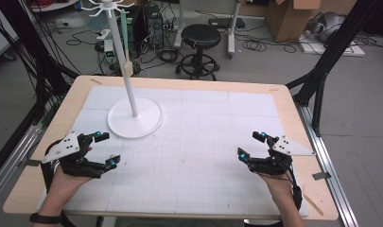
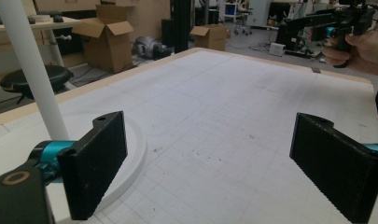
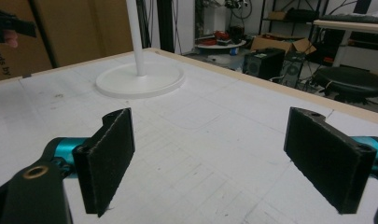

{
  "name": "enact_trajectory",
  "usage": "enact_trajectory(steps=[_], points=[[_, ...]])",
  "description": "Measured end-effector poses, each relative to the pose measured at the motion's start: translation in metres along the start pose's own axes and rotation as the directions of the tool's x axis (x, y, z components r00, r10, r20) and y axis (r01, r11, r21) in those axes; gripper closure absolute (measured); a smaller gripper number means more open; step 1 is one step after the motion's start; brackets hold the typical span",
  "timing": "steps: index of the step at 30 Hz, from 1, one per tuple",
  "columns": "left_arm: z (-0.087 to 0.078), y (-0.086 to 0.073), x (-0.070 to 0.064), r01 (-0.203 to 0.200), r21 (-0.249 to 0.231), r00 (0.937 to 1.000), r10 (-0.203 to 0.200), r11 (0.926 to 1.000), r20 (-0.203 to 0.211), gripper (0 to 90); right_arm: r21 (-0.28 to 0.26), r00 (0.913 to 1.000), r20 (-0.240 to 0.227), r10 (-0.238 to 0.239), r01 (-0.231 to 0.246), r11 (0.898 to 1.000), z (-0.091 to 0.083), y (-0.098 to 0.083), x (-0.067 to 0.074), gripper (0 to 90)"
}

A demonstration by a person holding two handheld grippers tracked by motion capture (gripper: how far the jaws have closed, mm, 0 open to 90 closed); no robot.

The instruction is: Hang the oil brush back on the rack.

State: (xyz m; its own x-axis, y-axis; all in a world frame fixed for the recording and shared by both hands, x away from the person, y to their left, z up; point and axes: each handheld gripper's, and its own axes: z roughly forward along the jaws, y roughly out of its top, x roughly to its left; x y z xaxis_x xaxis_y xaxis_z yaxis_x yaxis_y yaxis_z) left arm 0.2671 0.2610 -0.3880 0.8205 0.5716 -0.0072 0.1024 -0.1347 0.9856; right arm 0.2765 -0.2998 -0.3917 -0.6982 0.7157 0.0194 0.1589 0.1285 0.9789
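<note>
Stand (image 1: 134, 118), white, w/ round flat base and tall thin pole, sits upright on the surface (image 1: 203, 142) ahead of left gripper (image 1: 106, 150), slightly to its right, near but not touching. Pole top carries a ring of short hook arms; a pale green strip w/ a tan block at its lower end hangs beside the pole. In left gripper view the stand's base edge (image 2: 135, 144) runs just behind the left-hand jaw, pole rising above it. In right gripper view the stand (image 3: 141, 78) is well ahead of the jaws, off toward the left-hand one.

Left gripper: jaws wide apart, nothing between them, just white gridded mat. Held by person's left hand (image 1: 66, 182), low over the near-left part of the surface.

Right gripper (image 1: 252, 145): jaws also wide apart, holding nothing, gridded mat visible in the gap. Right hand (image 1: 279, 182) grips it at near-right side, well apart from the stand and from the left gripper.

Beyond the far edge, on the floor: black round stool (image 1: 200, 45), cardboard box (image 1: 288, 16), cables.
</note>
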Motion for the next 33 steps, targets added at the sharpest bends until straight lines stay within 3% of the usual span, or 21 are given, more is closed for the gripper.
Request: enact_trajectory(steps=[15, 26, 33], points=[[-0.011, -0.004, 0.002, 0.020, -0.015, 0.9979, -0.021, 0.9997, -0.062, 11.6, 0.006, 0.9999, 0.012, -0.007, 0.007, 1.000, -0.002, -0.002, -0.009, 15.7], [0.000, -0.004, 0.002, 0.008, -0.010, 0.9993, -0.008, 0.9999, -0.035, 11.6, 0.021, 0.9996, 0.026, -0.006, 0.006, 1.000, -0.003, -0.006, -0.007, 15.6], [0.002, -0.003, 0.003, 0.005, -0.008, 0.9991, -0.006, 1.0000, -0.043, 11.6, 0.024, 0.9995, 0.029, -0.012, 0.011, 1.000, -0.004, -0.007, -0.009, 15.6]])
